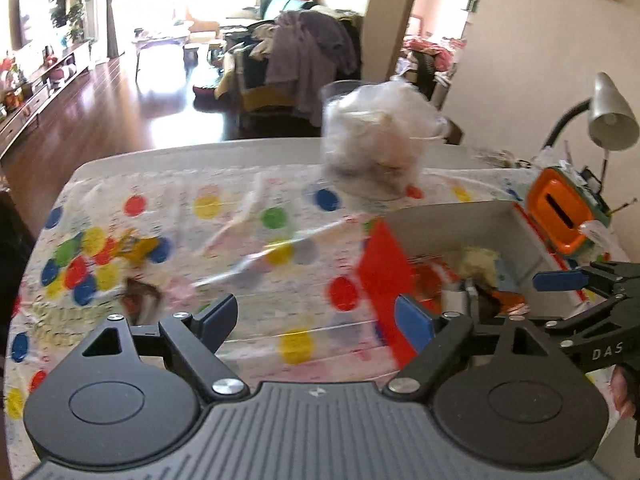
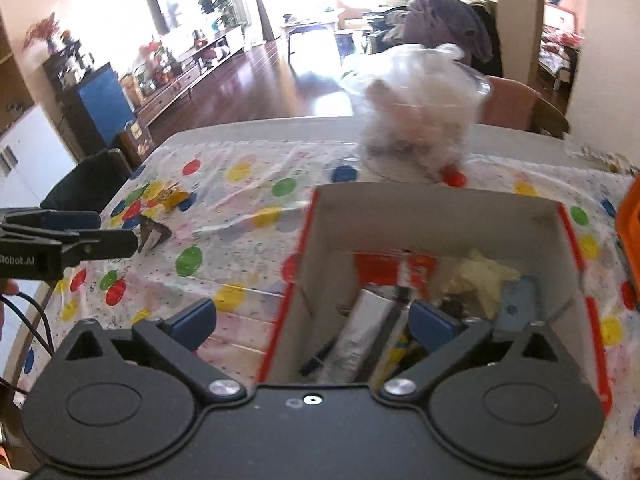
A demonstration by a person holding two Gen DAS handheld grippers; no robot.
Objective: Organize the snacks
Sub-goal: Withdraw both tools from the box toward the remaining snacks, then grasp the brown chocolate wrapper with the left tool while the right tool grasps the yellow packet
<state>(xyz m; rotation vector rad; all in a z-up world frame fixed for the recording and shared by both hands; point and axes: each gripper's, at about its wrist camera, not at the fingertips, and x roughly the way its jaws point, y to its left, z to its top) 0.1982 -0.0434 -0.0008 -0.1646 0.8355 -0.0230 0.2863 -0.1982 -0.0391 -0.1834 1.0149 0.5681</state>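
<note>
Nearest each lens, the left gripper (image 1: 324,316) and right gripper (image 2: 316,320) both gape wide, holding nothing. Loose snacks, a yellow foil packet (image 1: 134,246) and a dark crumpled wrapper (image 2: 154,236), lie mid-left on the dotted tablecloth (image 1: 248,280); probably light, crinkly and slippery, best pinched at a sealed edge. Only the right view looks down into the red-edged cardboard box (image 2: 436,216), lower centre, partly filled.

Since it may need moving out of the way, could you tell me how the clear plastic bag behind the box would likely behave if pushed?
The clear plastic bag looks crumpled and thin, so it would probably deform rather than slide cleanly. It seems puffy and light for its bulk. Standing tall behind the red-edged box, it might topple.
</note>
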